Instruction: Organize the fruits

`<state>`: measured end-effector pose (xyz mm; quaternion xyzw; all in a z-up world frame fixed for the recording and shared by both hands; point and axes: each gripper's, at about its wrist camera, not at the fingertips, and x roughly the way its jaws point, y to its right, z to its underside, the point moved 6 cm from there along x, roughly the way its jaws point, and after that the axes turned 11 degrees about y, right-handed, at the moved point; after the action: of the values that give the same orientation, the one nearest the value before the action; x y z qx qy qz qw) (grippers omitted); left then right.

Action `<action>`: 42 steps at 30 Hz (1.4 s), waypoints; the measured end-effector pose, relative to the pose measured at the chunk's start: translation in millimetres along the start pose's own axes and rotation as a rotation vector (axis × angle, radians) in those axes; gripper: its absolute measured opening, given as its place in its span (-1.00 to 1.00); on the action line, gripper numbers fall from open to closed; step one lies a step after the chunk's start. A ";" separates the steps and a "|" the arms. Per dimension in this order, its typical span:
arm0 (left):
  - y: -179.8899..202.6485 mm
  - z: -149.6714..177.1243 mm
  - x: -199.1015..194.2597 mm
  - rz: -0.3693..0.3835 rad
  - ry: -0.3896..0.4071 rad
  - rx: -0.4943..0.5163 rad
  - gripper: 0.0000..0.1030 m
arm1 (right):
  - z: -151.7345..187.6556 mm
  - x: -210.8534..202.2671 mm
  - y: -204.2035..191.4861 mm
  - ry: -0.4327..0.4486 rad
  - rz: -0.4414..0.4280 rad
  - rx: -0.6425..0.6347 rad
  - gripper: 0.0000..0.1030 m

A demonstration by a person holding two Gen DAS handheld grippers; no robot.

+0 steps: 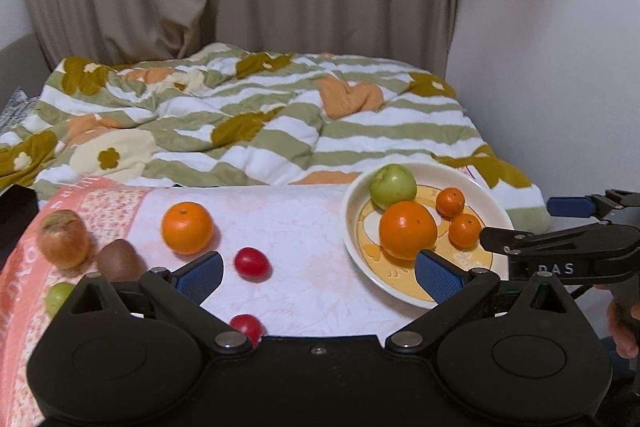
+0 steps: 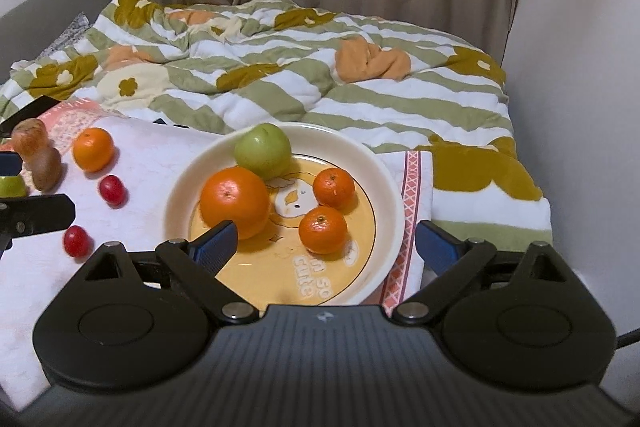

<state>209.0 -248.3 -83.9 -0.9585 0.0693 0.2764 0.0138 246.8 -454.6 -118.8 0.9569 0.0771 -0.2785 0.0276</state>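
Fruit crowding plate (image 2: pixel 394 187): both grippers' fingers (image 2: pixel 218 245) standing apart, empty; next drop risking knocking round oranges (image 2: pixel 234 201) over the rim, or tomatoes (image 1: pixel 251 263) rolling off cloth

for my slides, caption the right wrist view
Open right gripper above a plate holding a green apple and three oranges.

Black hand-held gripper (image 2: pixel 326 247), blue ribbed pads (image 2: pixel 216 245), perhaps steel pivot screws.
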 end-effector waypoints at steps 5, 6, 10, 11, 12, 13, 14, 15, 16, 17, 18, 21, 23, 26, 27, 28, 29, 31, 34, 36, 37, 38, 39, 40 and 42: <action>-15.3 1.9 -25.8 -0.043 0.020 -0.018 1.00 | -6.7 -23.7 -16.5 0.004 -0.026 -0.008 1.00; -19.8 2.3 -31.9 -0.051 0.023 -0.022 1.00 | -7.9 -28.1 -20.8 0.004 -0.033 -0.007 1.00; -39.9 2.5 -54.8 -0.084 0.044 -0.024 1.00 | -14.0 -45.8 -40.5 0.013 -0.056 -0.008 1.00; -46.1 2.5 -60.6 -0.092 0.049 -0.025 1.00 | -15.5 -50.2 -46.5 0.015 -0.059 -0.006 1.00; -53.1 2.4 -66.5 -0.099 0.055 -0.025 1.00 | -17.2 -54.2 -52.0 0.017 -0.060 -0.003 1.00; -60.5 2.4 -72.5 -0.105 0.062 -0.025 1.00 | -18.8 -59.2 -58.9 0.020 -0.060 0.000 1.00; -68.2 2.1 -77.7 -0.110 0.068 -0.025 1.00 | -19.9 -63.0 -64.1 0.023 -0.060 0.002 1.00; -76.7 2.0 -83.1 -0.114 0.074 -0.023 1.00 | -21.2 -66.8 -70.5 0.026 -0.057 0.007 1.00; -85.1 2.3 -88.3 -0.118 0.080 -0.019 1.00 | -22.8 -70.7 -77.3 0.030 -0.053 0.011 1.00; -93.4 2.3 -92.9 -0.121 0.085 -0.015 1.00 | -24.6 -74.9 -84.4 0.036 -0.047 0.014 1.00; -102.6 2.3 -97.4 -0.121 0.091 -0.011 1.00 | -25.7 -78.3 -90.6 0.041 -0.041 0.018 1.00; -129.7 4.2 -106.8 -0.107 0.105 0.009 1.00 | -30.4 -88.1 -113.5 0.039 -0.022 0.041 1.00; -148.2 6.6 -107.4 -0.094 0.094 0.027 1.00 | -32.5 -93.9 -127.7 0.044 0.001 0.060 1.00; -177.4 9.0 -107.5 -0.071 0.088 0.041 1.00 | -32.7 -101.6 -153.3 0.041 0.048 0.098 1.00; -188.3 9.5 -106.5 -0.060 0.087 0.045 1.00 | -32.1 -102.8 -161.3 0.041 0.059 0.111 1.00; -197.0 10.6 -104.9 -0.052 0.084 0.048 1.00 | -31.1 -103.4 -170.2 0.040 0.070 0.125 1.00; -205.4 11.4 -102.2 -0.043 0.079 0.052 1.00 | -29.5 -103.3 -178.4 0.038 0.083 0.136 1.00; -222.8 13.2 -95.7 -0.019 0.067 0.059 1.00 | -25.9 -101.8 -194.8 0.026 0.120 0.153 1.00; -245.5 16.0 -83.5 0.015 0.046 0.067 1.00 | -18.9 -97.4 -217.1 0.002 0.159 0.184 1.00; -257.8 18.6 -74.4 0.036 0.028 0.072 1.00 | -14.7 -93.7 -229.6 -0.010 0.177 0.204 1.00; -262.1 20.5 -70.1 0.044 0.019 0.074 1.00 | -12.8 -91.4 -234.7 -0.016 0.186 0.209 1.00; -267.5 21.8 -65.4 0.056 0.008 0.076 1.00 | -10.9 -87.8 -240.8 -0.026 0.198 0.214 1.00; -272.1 23.2 -59.6 0.068 -0.002 0.081 1.00 | -9.2 -84.2 -244.5 -0.034 0.211 0.220 1.00; -275.6 24.1 -54.4 0.072 -0.011 0.086 1.00 | -7.8 -80.0 -248.2 -0.046 0.224 0.230 1.00; -282.7 27.4 -41.8 0.080 -0.040 0.086 1.00 | -4.1 -72.7 -254.8 -0.061 0.236 0.250 1.00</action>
<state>199.3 38.6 -88.2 -0.9477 0.1192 0.2926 0.0454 146.9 -212.5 -78.8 0.9464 -0.0720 -0.3096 -0.0570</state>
